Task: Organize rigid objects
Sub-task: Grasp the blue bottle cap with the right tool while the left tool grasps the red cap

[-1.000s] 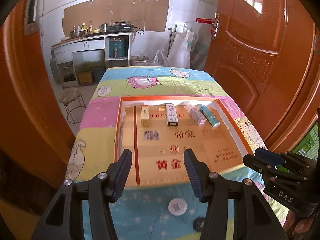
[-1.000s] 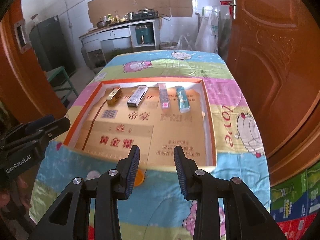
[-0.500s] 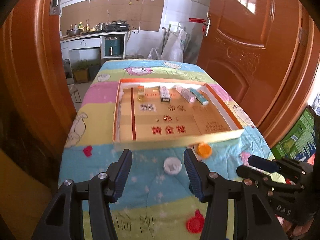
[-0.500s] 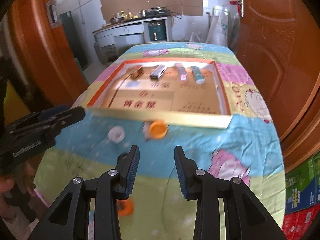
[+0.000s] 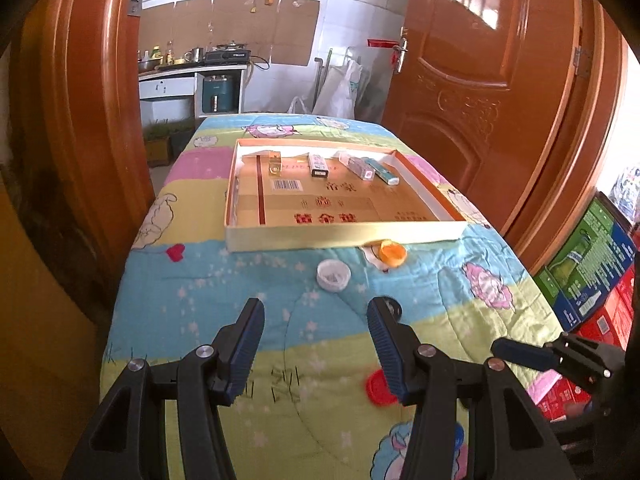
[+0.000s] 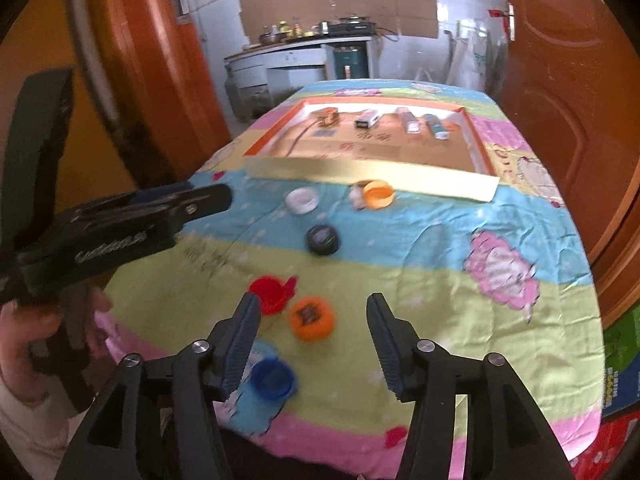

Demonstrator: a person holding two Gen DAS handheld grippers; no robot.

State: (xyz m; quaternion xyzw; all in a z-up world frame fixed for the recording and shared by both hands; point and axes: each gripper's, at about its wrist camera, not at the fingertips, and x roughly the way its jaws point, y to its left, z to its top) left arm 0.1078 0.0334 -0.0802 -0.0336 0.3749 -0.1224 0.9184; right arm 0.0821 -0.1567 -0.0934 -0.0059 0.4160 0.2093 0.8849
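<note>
A shallow cardboard tray with an orange rim lies mid-table and holds a far row of small boxes: gold, black-and-white, pink and teal. Loose bottle caps lie on the blanket in front of it: white, orange, black, red, a printed orange one and blue. My left gripper hangs open and empty just short of the white cap. My right gripper is opening, empty, above the printed orange cap.
The table wears a pastel cartoon blanket and stands in a doorway, with orange wooden doors close on both sides. Printed cartons are stacked on the floor to the right. A kitchen counter stands far behind. A hand holds the left gripper.
Both grippers have drawn back from the tray toward the near end of the table, so the loose caps came into view. The right jaws have spread wider; the left stayed the same.
</note>
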